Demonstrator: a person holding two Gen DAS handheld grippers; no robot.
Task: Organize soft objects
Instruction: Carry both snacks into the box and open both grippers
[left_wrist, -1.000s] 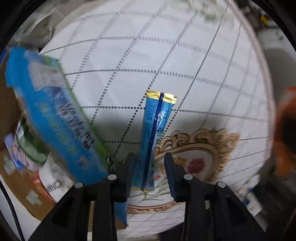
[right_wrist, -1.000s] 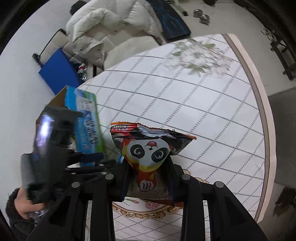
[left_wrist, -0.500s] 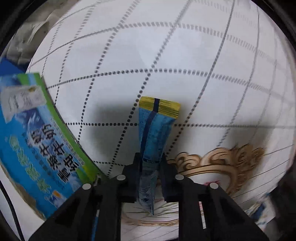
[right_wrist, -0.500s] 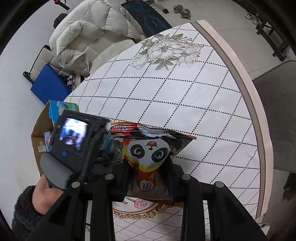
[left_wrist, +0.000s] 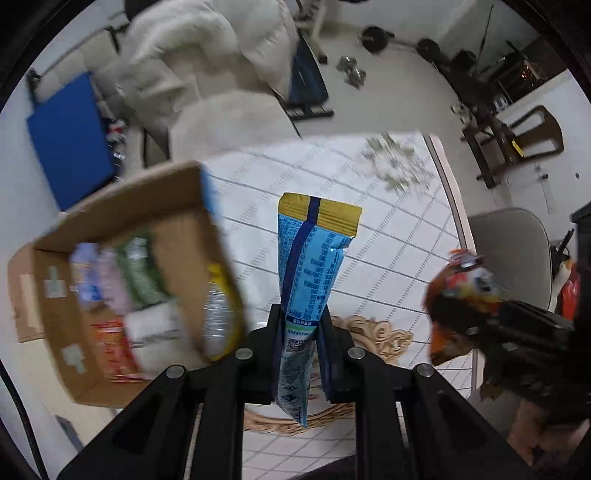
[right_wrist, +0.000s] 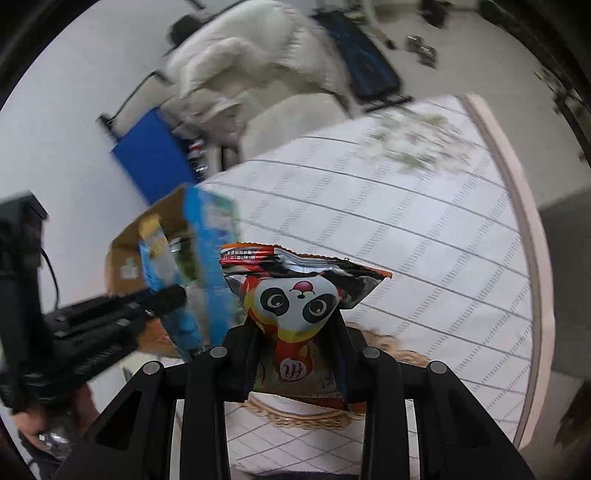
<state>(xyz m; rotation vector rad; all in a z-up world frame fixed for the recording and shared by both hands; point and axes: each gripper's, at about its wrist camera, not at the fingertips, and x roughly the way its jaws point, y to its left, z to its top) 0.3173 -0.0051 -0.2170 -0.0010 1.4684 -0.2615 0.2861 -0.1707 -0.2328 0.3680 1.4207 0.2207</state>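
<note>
My left gripper (left_wrist: 301, 332) is shut on a long blue sachet (left_wrist: 312, 266) with a gold top edge and holds it upright, above the table. My right gripper (right_wrist: 299, 339) is shut on a red and orange panda snack bag (right_wrist: 295, 299), also held in the air. The panda bag (left_wrist: 458, 291) shows blurred at the right of the left wrist view. The blue sachet (right_wrist: 168, 284) and the left gripper (right_wrist: 159, 299) show blurred at the left of the right wrist view. An open cardboard box (left_wrist: 114, 221) holding several soft packs sits left of the sachet.
A round table with a white diamond-grid cloth (left_wrist: 388, 236) and a pink rim (right_wrist: 532, 258) lies below. A blue pack (right_wrist: 210, 266) leans at the box edge. A white sofa (left_wrist: 192, 85), a blue board (left_wrist: 70, 136) and a grey chair (left_wrist: 517, 254) stand around the table.
My left gripper closed on the blue sachet and lifted it off the table, tilting up so the room and box show. My right gripper kept hold of the panda bag.
</note>
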